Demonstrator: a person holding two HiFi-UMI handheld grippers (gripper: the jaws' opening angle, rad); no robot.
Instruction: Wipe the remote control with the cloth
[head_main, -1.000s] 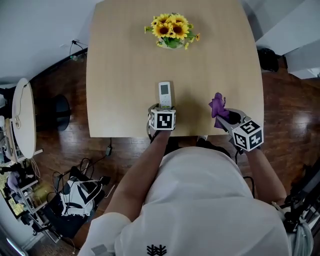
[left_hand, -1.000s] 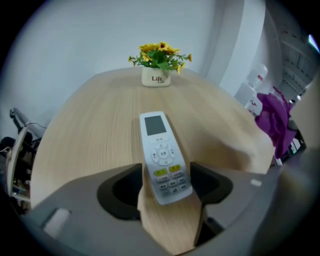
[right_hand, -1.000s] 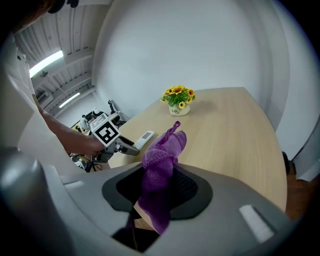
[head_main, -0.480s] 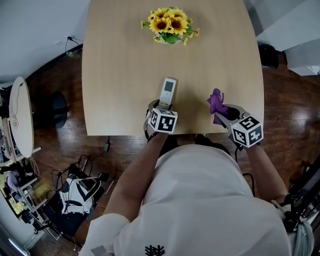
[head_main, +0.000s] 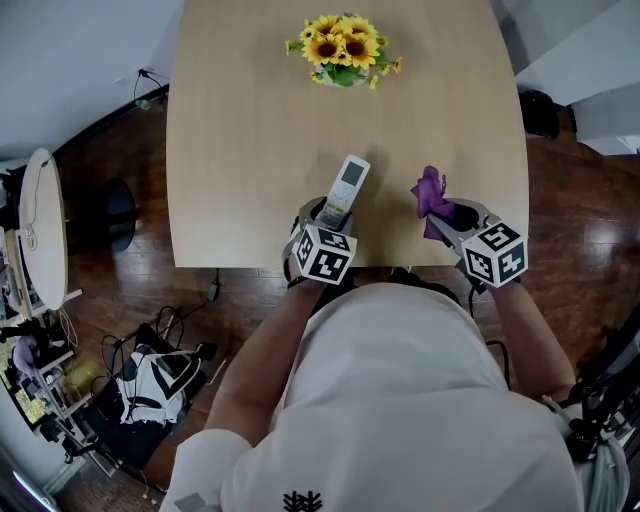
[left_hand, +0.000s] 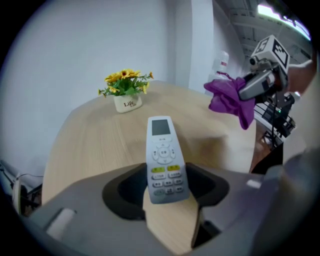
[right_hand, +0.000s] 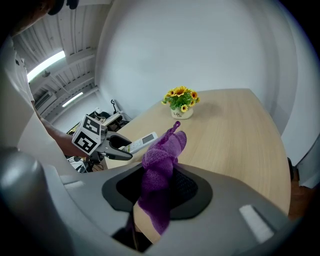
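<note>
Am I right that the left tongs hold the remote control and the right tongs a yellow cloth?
The cloth in the right tongs is purple, not yellow, as the right gripper view shows; the left tongs do hold the remote control.

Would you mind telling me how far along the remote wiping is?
Done: left claw grips the remote, right claw grips the cloth. In hand: both held over the table, apart. To do: bringing the cloth to the remote and wiping; no contact yet.

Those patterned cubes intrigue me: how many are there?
2: one cube on the left gripper gripping the remote control; the other on the right gripper holding the cloth.
</note>
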